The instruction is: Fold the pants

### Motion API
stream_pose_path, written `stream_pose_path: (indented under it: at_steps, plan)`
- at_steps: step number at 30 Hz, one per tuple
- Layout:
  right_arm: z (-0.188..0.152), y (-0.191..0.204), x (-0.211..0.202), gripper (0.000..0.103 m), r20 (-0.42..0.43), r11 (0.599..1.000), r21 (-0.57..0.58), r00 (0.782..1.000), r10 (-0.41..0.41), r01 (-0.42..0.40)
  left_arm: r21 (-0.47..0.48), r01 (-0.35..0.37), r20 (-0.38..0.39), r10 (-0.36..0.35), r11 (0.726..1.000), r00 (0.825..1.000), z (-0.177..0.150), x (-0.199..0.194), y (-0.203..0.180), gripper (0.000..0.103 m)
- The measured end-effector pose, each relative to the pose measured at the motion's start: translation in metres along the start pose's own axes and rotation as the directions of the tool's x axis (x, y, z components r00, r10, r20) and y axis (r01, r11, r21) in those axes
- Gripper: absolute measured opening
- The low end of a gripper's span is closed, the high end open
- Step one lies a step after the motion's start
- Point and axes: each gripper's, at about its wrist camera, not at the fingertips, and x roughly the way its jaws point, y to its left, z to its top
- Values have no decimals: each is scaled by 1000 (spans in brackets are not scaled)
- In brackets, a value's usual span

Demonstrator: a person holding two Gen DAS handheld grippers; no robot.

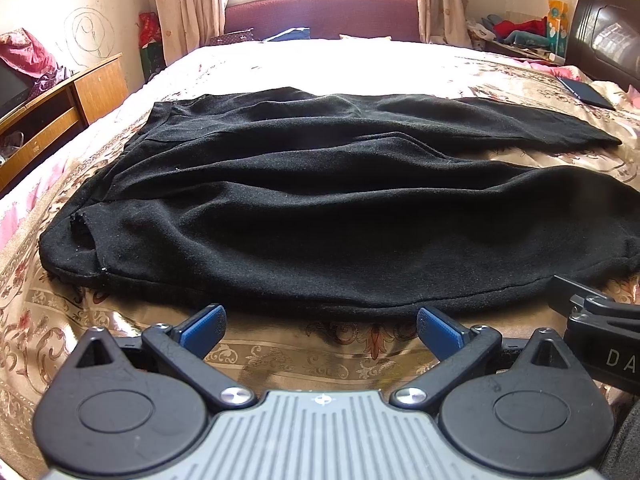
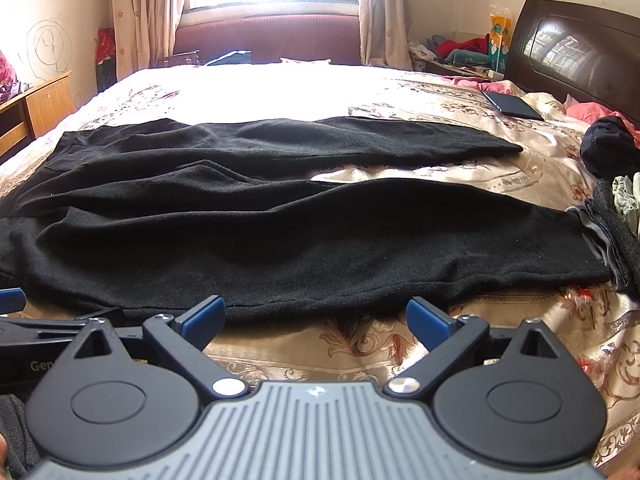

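Observation:
Black pants (image 1: 320,208) lie spread flat across the bed, waistband to the left and both legs running right. In the right wrist view the pants (image 2: 304,236) show the near leg ending at a hem on the right, with a gap of bedspread between the legs. My left gripper (image 1: 320,326) stands open just short of the pants' near edge, nothing between its blue fingertips. My right gripper (image 2: 316,316) is open too, its blue pads (image 2: 426,318) just short of the near leg's edge. Each gripper shows at the other view's side edge.
The floral bedspread (image 1: 340,356) covers the bed. A pile of dark and pale clothes (image 2: 616,216) sits at the right, touching the near leg's hem. A dark flat book (image 2: 512,106) lies near the headboard (image 2: 580,48). A wooden desk (image 1: 60,104) stands left of the bed.

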Motion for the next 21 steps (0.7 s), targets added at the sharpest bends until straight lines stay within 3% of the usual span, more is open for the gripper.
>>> stream_pose_path:
  at_steps: [10,13,15,18,21]
  plan:
    - [18,8,-12,94,7,1000,-17,1000,-20,20,-100,71,-9,-72,992,997,5,-3,14,103]
    - [33,13,-14,92,-4,1000,-29,1000,11,-11,-140,79,-5,-81,987,997,10,-5,21,103]
    - [38,16,-19,92,26,997,-63,999,45,-43,-103,80,11,-79,991,997,18,-13,25,103]
    - [42,15,-23,92,72,990,-101,992,106,-99,-32,23,76,-20,999,997,34,-30,26,103]
    - [55,4,-20,91,82,976,-100,976,201,-192,1,-17,91,17,1000,996,58,-39,28,103]
